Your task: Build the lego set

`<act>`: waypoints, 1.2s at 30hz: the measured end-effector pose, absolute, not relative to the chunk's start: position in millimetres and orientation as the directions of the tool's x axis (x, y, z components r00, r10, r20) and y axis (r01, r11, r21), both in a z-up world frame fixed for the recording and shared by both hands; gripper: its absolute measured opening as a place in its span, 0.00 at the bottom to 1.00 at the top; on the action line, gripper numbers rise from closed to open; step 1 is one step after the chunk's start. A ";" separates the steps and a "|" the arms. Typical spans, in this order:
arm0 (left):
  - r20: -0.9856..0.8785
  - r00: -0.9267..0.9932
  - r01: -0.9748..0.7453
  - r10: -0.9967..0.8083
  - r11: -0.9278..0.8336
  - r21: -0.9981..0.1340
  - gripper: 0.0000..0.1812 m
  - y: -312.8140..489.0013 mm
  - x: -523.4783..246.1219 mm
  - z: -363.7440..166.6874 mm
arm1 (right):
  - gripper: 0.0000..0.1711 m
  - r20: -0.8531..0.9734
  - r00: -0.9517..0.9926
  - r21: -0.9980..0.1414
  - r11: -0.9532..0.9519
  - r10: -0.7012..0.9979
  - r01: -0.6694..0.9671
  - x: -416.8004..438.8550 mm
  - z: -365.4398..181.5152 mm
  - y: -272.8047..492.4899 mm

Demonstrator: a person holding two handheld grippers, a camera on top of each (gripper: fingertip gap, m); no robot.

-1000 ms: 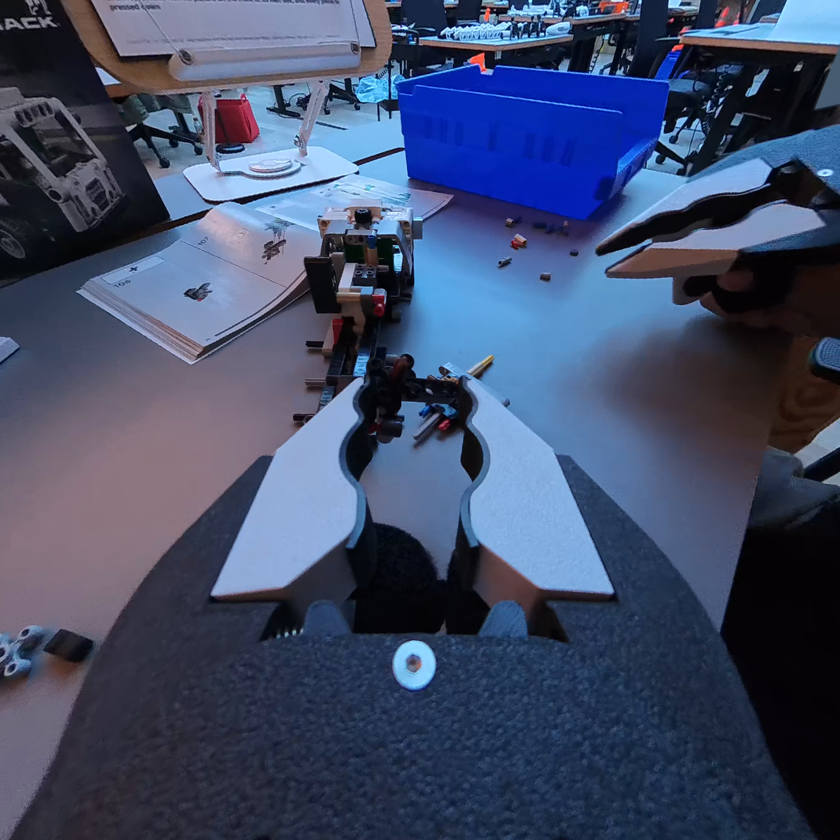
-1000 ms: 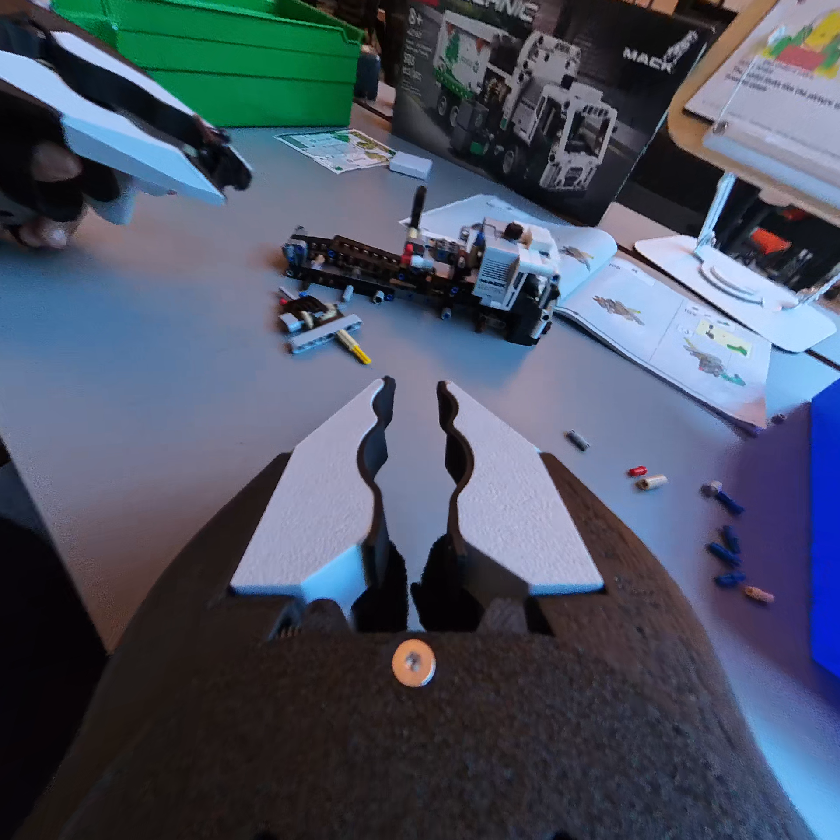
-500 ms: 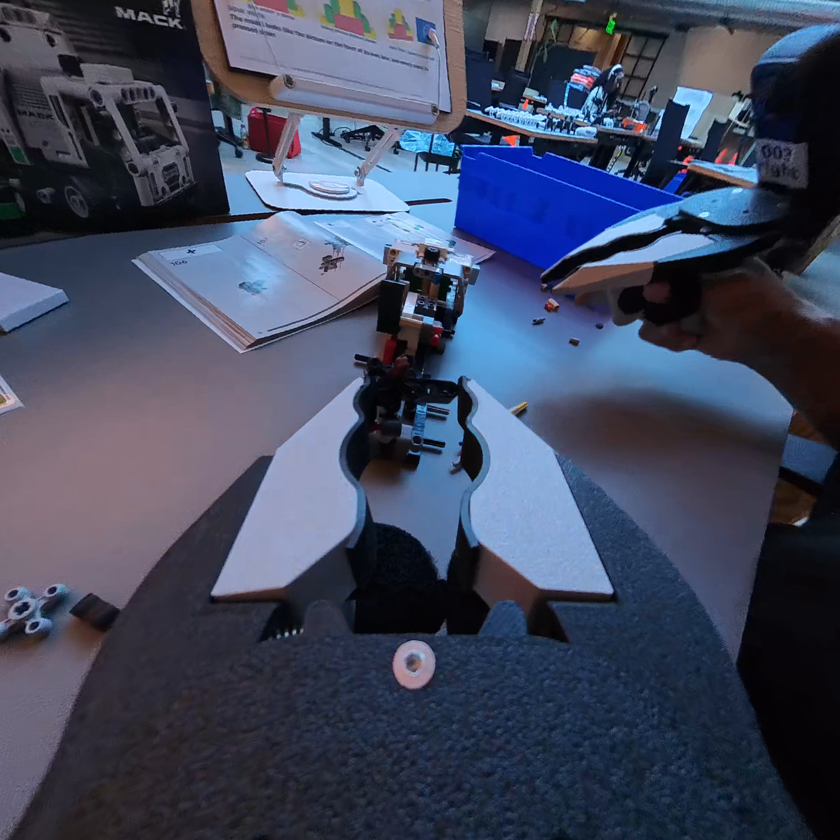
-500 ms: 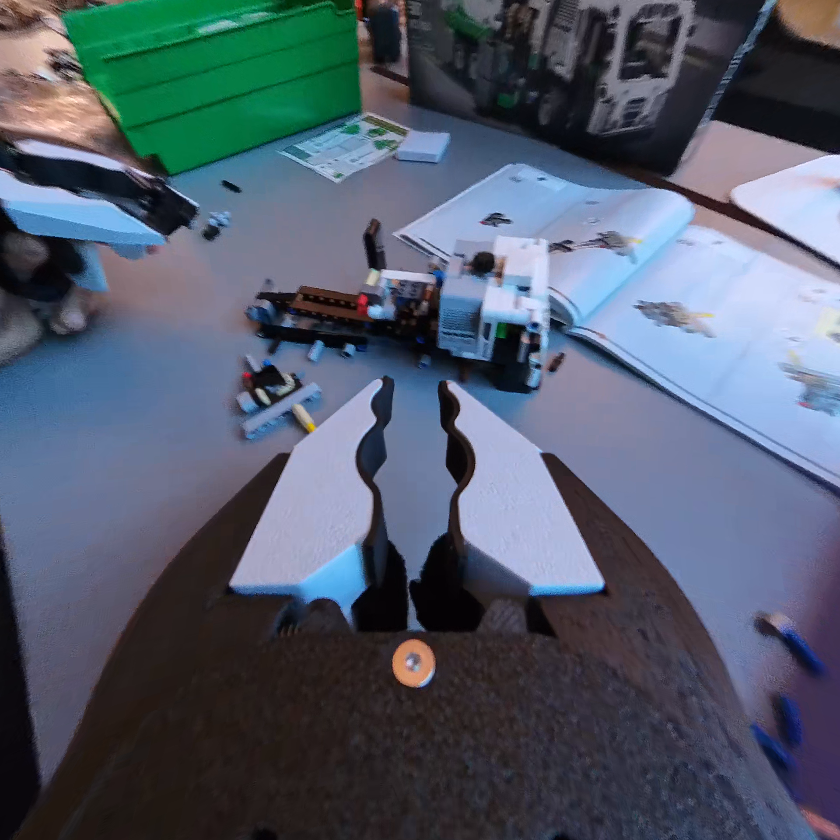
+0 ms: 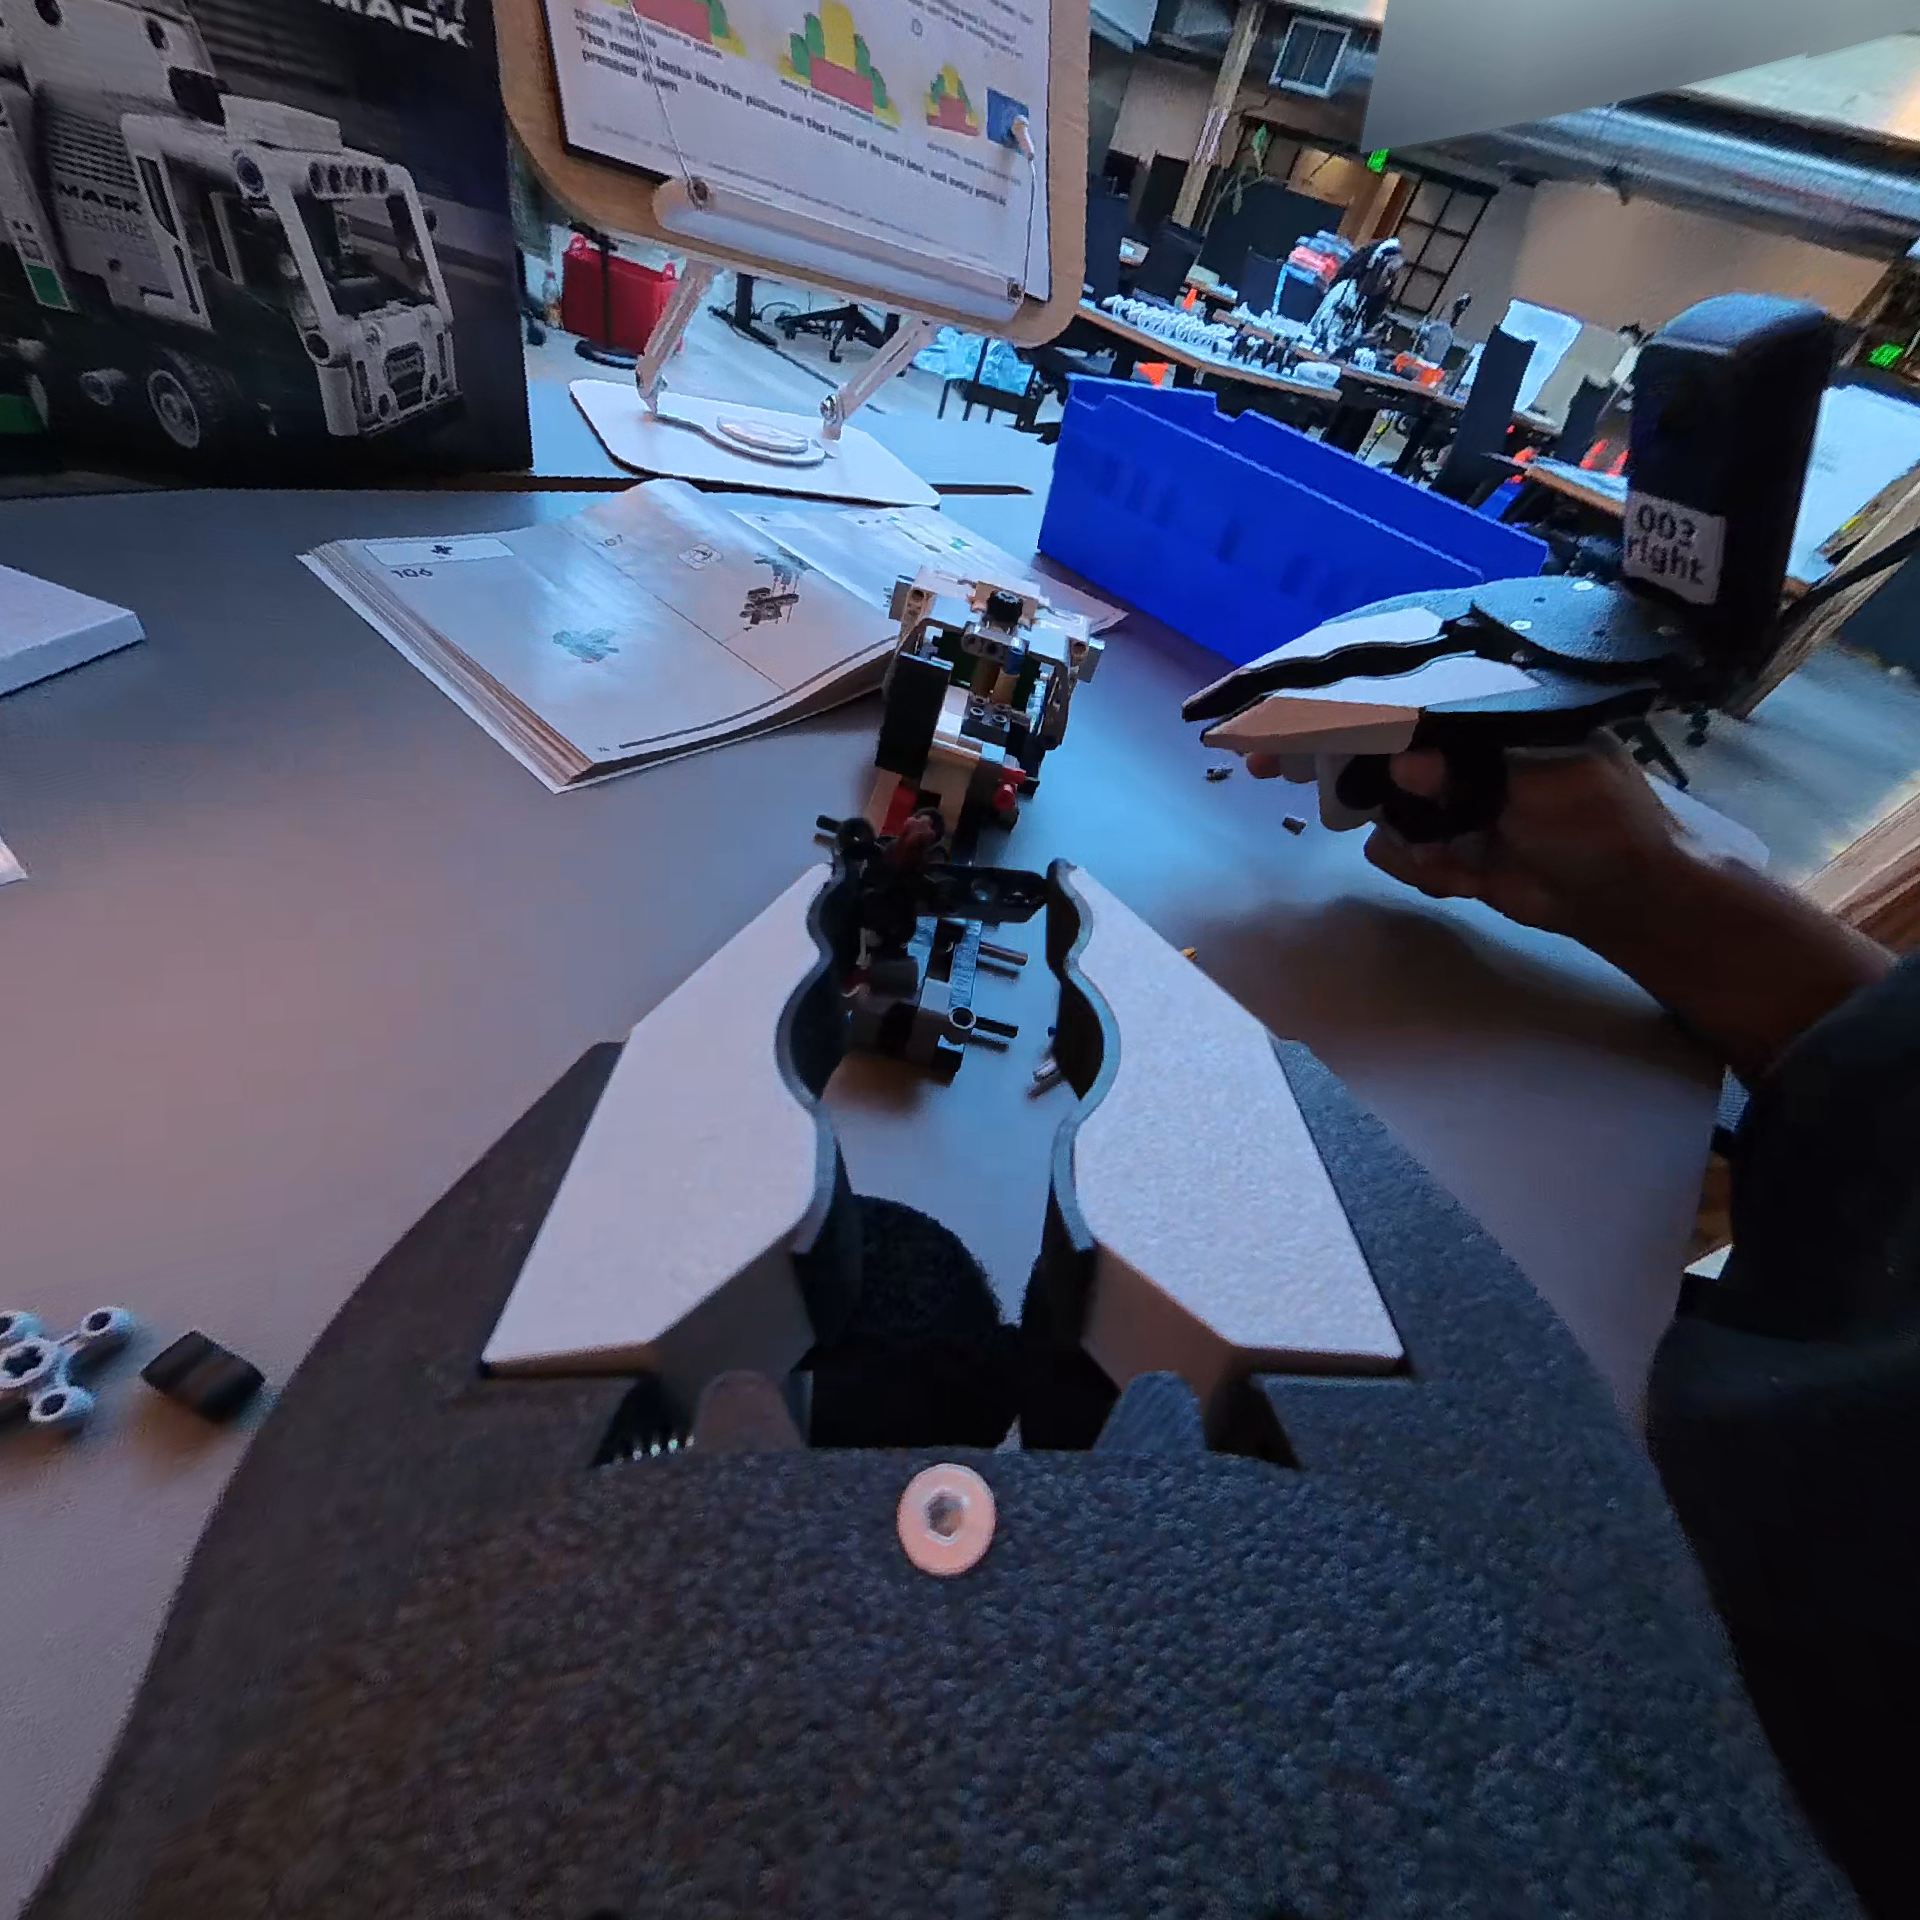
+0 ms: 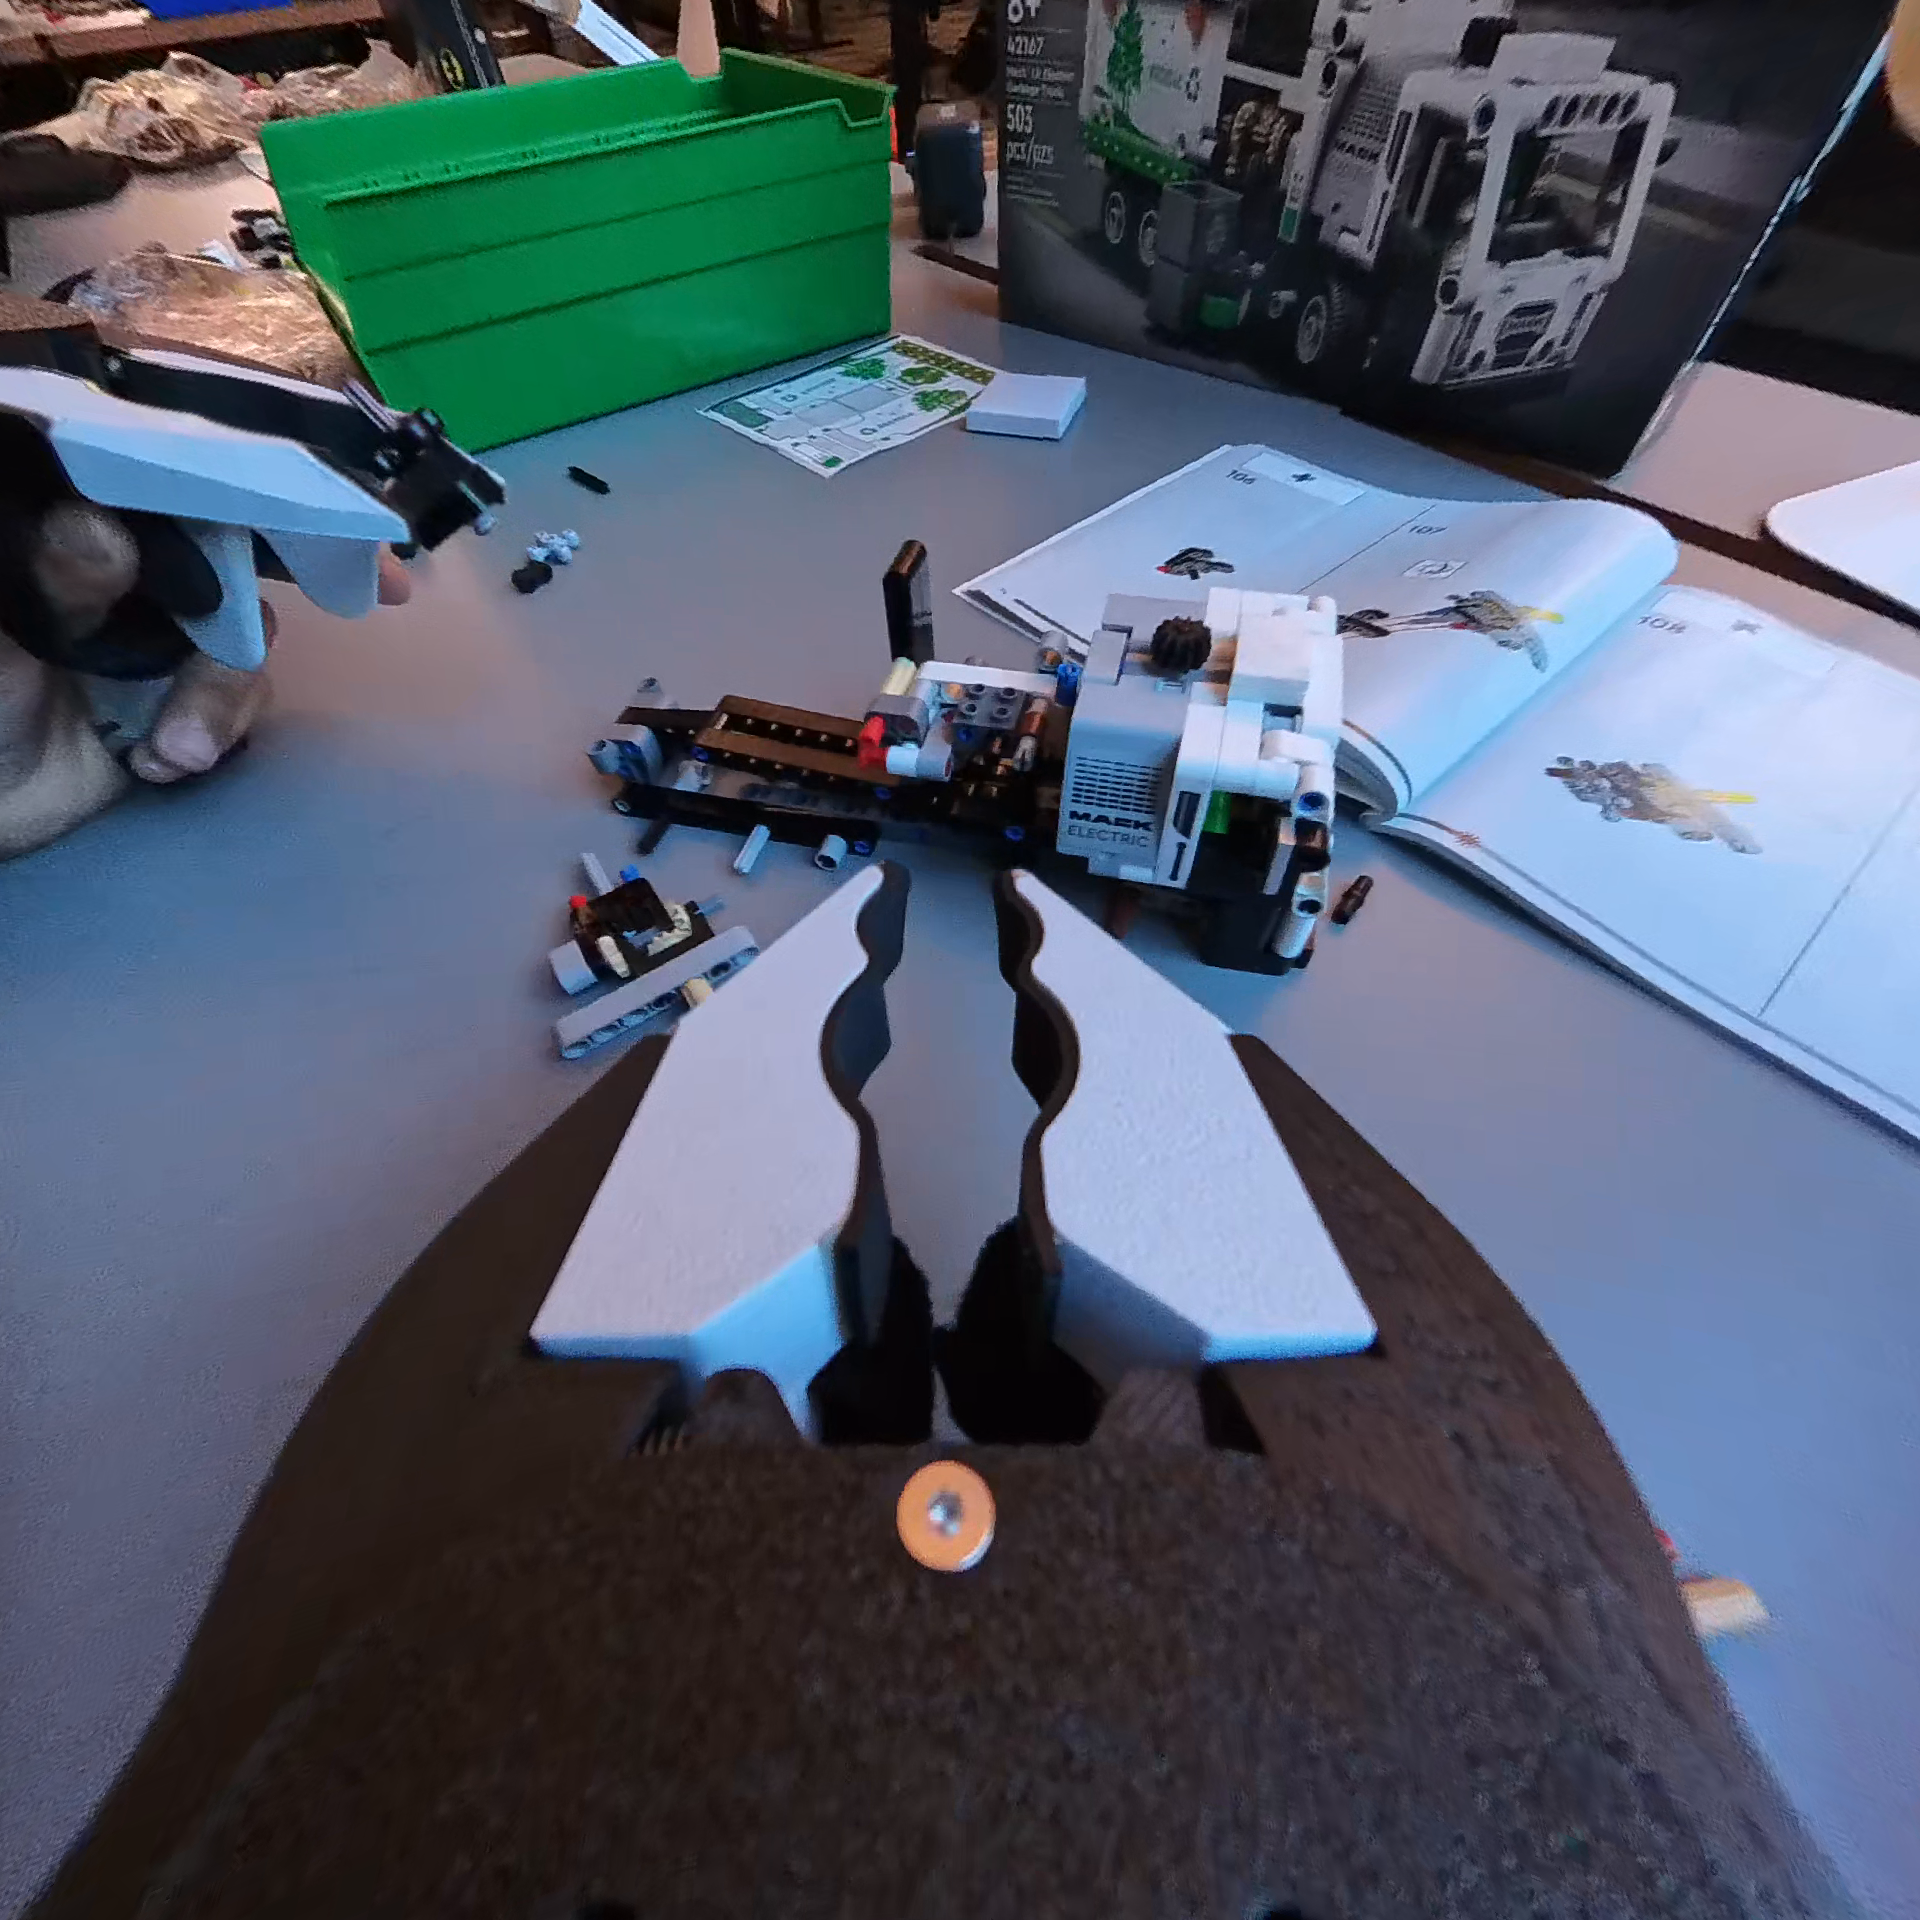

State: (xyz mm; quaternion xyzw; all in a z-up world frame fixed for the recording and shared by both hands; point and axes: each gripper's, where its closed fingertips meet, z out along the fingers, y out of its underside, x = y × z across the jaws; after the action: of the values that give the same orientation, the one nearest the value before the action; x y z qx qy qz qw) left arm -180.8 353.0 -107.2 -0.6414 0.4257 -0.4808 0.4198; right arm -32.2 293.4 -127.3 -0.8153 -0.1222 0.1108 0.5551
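The half-built lego truck [image 6: 1143,769], white cab and long black chassis, lies on the grey table [image 6: 312,1091]. It also shows end-on in the left wrist view [image 5: 977,707]. My left gripper [image 5: 935,894] is shut on a small black lego piece [image 5: 992,891] and holds it above the rear of the chassis. The right wrist view shows it at far left [image 6: 416,499], the black piece [image 6: 442,488] at its tips. My right gripper [image 6: 945,883] is open by a narrow gap and empty, just in front of the truck's side. It shows at right in the left wrist view [image 5: 1205,722].
A small loose sub-assembly [image 6: 629,930] and a grey beam [image 6: 655,997] lie by the chassis. An open instruction booklet [image 6: 1558,727] lies behind the truck. A green bin [image 6: 582,239], a blue bin [image 5: 1247,540], the set's box [image 6: 1455,187] and a sheet stand [image 5: 810,125] ring the table. The gap from one gripper's tips to the other's is roughly 15 cm.
My left gripper has moved forward over the chassis rear, still holding the black piece. My right gripper has come closer to the truck's side.
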 end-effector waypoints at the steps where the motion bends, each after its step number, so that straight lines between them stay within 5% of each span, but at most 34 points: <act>1: 0.266 0.171 -0.130 -0.949 -0.290 -0.948 0.18 353.3 -181.9 -105.5 | 0.10 -0.059 0.942 -0.930 -0.360 0.332 0.069 -35.0 -128.1 293.8; 8: 0.285 0.150 -0.068 -0.947 -0.297 -0.952 0.18 353.8 -187.4 -96.6 | 0.10 0.017 0.929 -0.909 -0.381 0.369 0.167 -53.3 -138.9 295.8; 15: 0.273 0.145 -0.017 -0.951 -0.278 -0.960 0.18 353.1 -192.9 -88.8 | 0.17 -0.186 0.914 -0.835 -0.548 0.360 0.046 -98.9 -148.6 281.1; 24: 0.201 0.139 -0.054 -0.970 -0.210 -0.976 0.18 342.9 -189.1 -90.4 | 0.20 -0.123 0.974 -0.804 -0.594 0.192 0.016 -121.6 -167.1 271.1; 36: 0.190 0.132 -0.059 -0.973 -0.199 -0.978 0.18 340.6 -188.3 -90.6 | 0.20 -0.106 0.973 -0.777 -0.627 0.205 0.048 -129.1 -177.7 270.4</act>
State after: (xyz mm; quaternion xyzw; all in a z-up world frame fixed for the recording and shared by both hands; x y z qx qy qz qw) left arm -188.3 340.6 -90.6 -0.5948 0.4339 -0.4956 0.4608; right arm -129.1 270.4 -177.7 -0.8973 -0.0704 0.0925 0.4259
